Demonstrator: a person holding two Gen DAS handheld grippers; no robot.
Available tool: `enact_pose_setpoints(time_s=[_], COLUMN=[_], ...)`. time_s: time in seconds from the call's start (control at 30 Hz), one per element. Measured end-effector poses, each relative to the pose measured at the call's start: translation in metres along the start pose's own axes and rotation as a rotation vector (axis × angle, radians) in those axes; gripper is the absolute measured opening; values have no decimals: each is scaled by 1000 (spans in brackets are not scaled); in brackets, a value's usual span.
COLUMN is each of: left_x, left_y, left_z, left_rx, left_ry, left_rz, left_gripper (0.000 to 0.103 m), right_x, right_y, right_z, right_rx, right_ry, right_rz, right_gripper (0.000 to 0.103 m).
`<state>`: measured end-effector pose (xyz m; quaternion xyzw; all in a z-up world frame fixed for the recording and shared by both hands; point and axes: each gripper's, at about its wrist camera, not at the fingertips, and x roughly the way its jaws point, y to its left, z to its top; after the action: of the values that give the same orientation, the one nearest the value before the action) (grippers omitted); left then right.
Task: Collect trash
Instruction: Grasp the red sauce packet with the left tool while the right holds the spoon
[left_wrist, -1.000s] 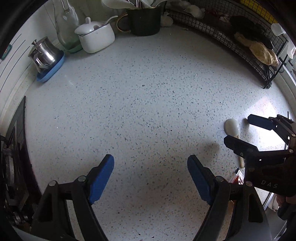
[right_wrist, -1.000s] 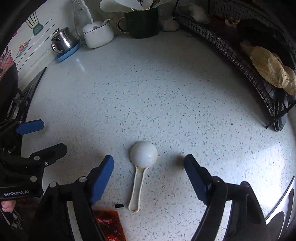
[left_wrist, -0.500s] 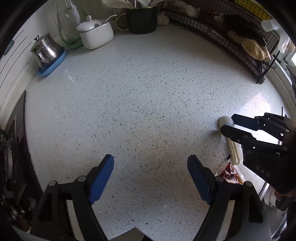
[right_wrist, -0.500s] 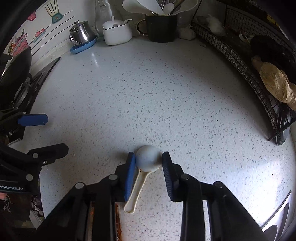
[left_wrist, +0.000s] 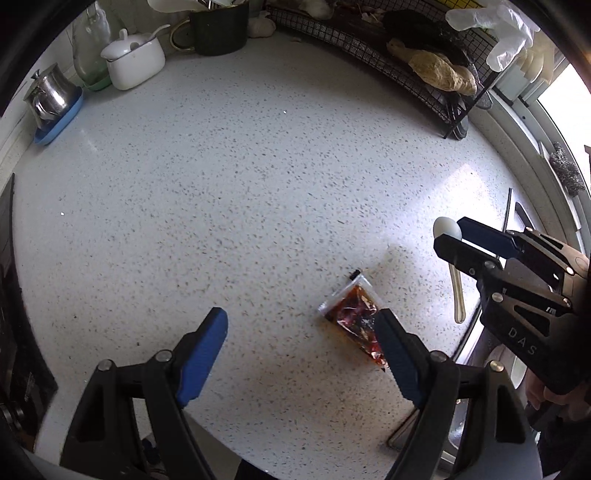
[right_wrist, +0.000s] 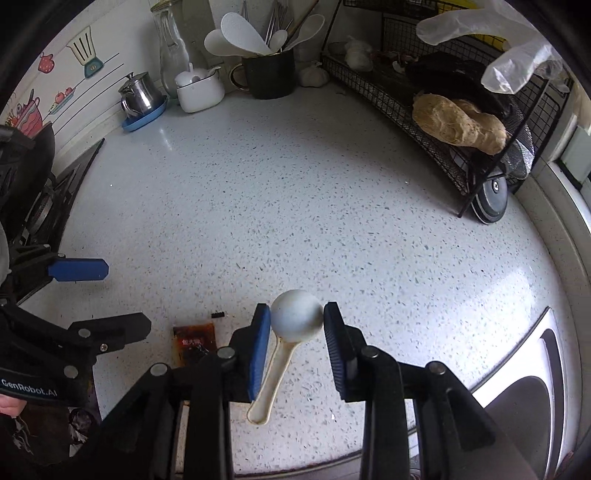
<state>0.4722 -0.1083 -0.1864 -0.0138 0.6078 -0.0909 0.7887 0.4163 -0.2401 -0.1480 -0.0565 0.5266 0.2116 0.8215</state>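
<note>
The right gripper (right_wrist: 297, 323) pinches the round bowl of a white plastic spoon (right_wrist: 295, 317), its 2 blue pads closed onto the bowl's sides at 9 and 3 o'clock, with the handle trailing back toward 6 o'clock between the fingers. In the left wrist view the spoon appears lifted clear of the tabletop (right_wrist: 332, 206), its handle hanging down.

The risk I see is slip: the bowl is smooth and curved, the pads meet it only at its widest line, and a quick swing or a slight loosening could let it pop out forward or swivel about that line.

The left gripper (left_wrist: 303, 343) is spread wide and holds nothing. A torn sauce packet (left_wrist: 351, 317), red-brown and oily, lies flat on the tabletop just inside its right finger, at about 3 o'clock from the gap. A descent from here would likely land that finger on the packet and smear its contents rather than straddle it, so the gripper wants shifting toward 3 o'clock first.

A small black scrap (left_wrist: 354, 273) sits at the packet's far corner, toward 12 o'clock.
</note>
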Motion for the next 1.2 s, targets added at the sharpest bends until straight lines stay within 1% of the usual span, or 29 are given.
enact_pose_setpoints(time_s=[0.1, 0.2, 0.37, 0.47, 0.57, 0.6, 0.67, 0.8, 0.83, 0.9, 0.93, 0.97, 1.0, 1.03, 1.07, 1.1, 1.17, 1.2], left_x=[12, 24, 42, 45, 47, 49, 53, 57, 58, 54, 50, 48, 47, 46, 44, 41, 38, 36], left_y=[-13, -27, -39, -45, -52, -54, -57, -68, -70, -73, -77, -79, -81, -82, -81, -77, -71, -68], left_z=[-3, -7, -7, -4, -4, -3, -3, -1, -1, -4, -7, -8, -8, -10, -13, -18, -23, -26], left_rx=[13, 38, 15, 7, 8, 4, 14, 0, -4, 4, 16, 17, 17, 29, 35, 28, 4, -6], left_ry=[34, 55, 93, 69, 69, 73, 95, 99, 99, 85, 74, 71, 68, 61, 54, 46, 41, 33], left_rz=[-22, -4, -9, 31, 62, 83, 151, 155, 156, 152, 149, 147, 144, 137, 119, 94, 36, 16], left_gripper=[80, 80, 80, 80, 80, 80, 81, 80, 78, 63, 46, 36, 34, 28, 19, 14, 7, 6], right_x=[-3, -4, -5, -7, -9, -9, -12, -13, -13, -13, -13, -14, -15, -15, -16, -17, -17, -19], right_y=[-12, -24, -40, -46, -52, -52, -57, -64, -64, -63, -62, -62, -62, -60, -59, -56, -48, -44], right_z=[-7, -20, -36, -38, -39, -39, -42, -46, -47, -48, -49, -49, -50, -50, -50, -51, -51, -52], right_rx=[29, 62, 100, 112, 118, 121, 129, 152, 152, 157, 161, 165, 169, 169, 166, 163, 145, 134], right_ry=[-3, 13, 33, 35, 32, 32, 32, 32, 33, 35, 37, 38, 39, 39, 39, 39, 38, 37], right_rz=[-17, -28, -37, -34, -32, -31, -28, -28, -30, -22, -16, -13, -10, -9, -12, -12, -15, -16], right_gripper=[28, 28, 28, 28, 28, 28, 28, 28, 28, 28, 28, 28, 28, 28, 28, 28, 28, 28])
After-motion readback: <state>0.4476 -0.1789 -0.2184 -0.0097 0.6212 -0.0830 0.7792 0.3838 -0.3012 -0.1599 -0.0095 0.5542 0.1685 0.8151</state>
